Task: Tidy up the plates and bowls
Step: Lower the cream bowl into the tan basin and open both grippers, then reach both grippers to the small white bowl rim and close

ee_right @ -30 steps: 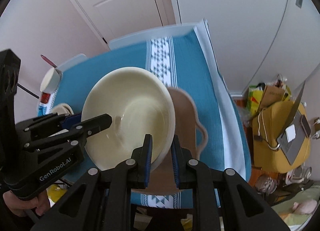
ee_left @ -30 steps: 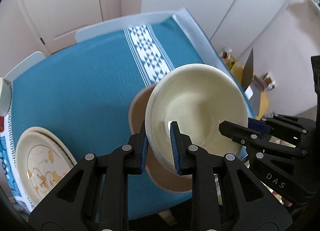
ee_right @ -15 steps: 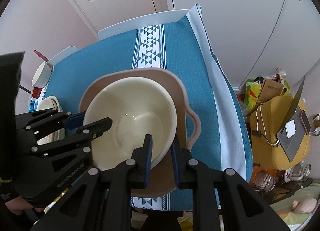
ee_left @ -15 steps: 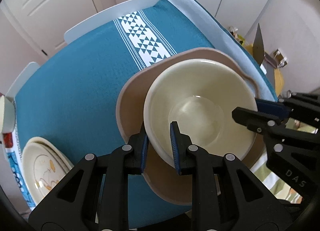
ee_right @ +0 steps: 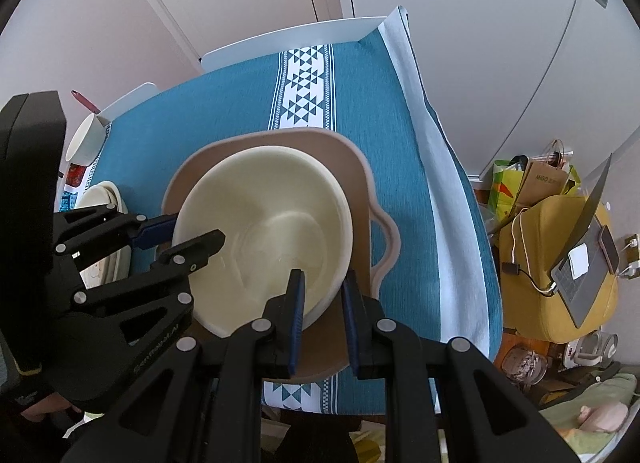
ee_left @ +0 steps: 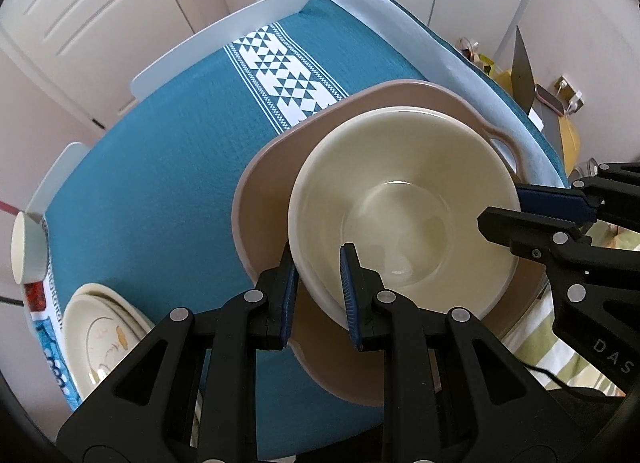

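Observation:
A large cream bowl (ee_left: 400, 215) (ee_right: 260, 231) sits level inside the outline of a wide beige dish (ee_left: 264, 191) (ee_right: 360, 183) with a loop handle; whether they touch I cannot tell. My left gripper (ee_left: 318, 263) (ee_right: 198, 231) is shut on the bowl's left rim, one pad inside and one outside. On the opposite rim my right gripper (ee_right: 322, 287) (ee_left: 500, 207) is shut the same way. Both point steeply down. The dish lies on a teal tablecloth (ee_left: 160, 167) near the table's front right corner.
A stack of cream painted plates (ee_left: 104, 343) (ee_right: 104, 199) lies at the table's left front. A white cup (ee_left: 24, 247) (ee_right: 84, 143) stands at the left edge. Past the right edge is a yellow seat with a laptop (ee_right: 576, 271) and bags.
The bowl has come down from a tilted hold above the dish to a level one inside the dish's outline. Both grippers have kept their grip on its rim.

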`<state>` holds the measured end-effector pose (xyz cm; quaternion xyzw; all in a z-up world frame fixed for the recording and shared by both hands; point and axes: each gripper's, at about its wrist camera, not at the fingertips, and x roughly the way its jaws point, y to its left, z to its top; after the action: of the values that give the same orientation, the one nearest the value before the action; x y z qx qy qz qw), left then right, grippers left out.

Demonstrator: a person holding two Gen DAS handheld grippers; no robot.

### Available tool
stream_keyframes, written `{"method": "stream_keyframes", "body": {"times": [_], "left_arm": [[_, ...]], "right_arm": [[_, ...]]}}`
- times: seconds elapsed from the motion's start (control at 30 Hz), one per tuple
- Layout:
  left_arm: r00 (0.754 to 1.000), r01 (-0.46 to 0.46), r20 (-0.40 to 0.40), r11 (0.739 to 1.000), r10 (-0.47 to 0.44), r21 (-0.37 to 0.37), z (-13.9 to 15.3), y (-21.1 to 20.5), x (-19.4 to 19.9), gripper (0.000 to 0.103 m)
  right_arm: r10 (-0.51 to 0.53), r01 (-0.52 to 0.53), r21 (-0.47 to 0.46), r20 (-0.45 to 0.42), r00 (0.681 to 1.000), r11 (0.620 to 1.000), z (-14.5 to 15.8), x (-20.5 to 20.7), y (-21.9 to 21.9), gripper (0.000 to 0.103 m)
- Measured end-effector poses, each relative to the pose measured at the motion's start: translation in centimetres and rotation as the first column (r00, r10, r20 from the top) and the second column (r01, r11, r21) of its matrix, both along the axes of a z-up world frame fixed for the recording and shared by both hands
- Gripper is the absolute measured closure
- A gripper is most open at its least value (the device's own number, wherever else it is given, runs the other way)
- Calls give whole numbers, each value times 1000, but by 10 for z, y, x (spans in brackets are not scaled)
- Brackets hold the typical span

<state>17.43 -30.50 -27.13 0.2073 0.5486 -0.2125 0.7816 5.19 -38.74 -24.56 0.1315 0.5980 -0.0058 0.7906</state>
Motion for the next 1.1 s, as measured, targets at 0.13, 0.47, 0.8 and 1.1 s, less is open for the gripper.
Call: {"method": "stream_keyframes", "body": {"times": [0.13,0.47,0.8,1.1], "left_arm": [[1000,0,5,1000,0,5,3,0,-1,84],[999,-39,2,998,39,-48,25,7,-3,84],[971,-153,142,958,192,-243,121,58,-7,81],[821,-394,282,851,496,-348,178,157,-25,0]], "right_arm": [[-8,8,1,9,1000,1000,3,-3,-2,86],[-27,25,22,109,994,999,36,-13,-14,86],[61,-73,32,270,961,997,105,6,-15,80],[249,-291,32,433,866,956,142,52,40,12]]}}
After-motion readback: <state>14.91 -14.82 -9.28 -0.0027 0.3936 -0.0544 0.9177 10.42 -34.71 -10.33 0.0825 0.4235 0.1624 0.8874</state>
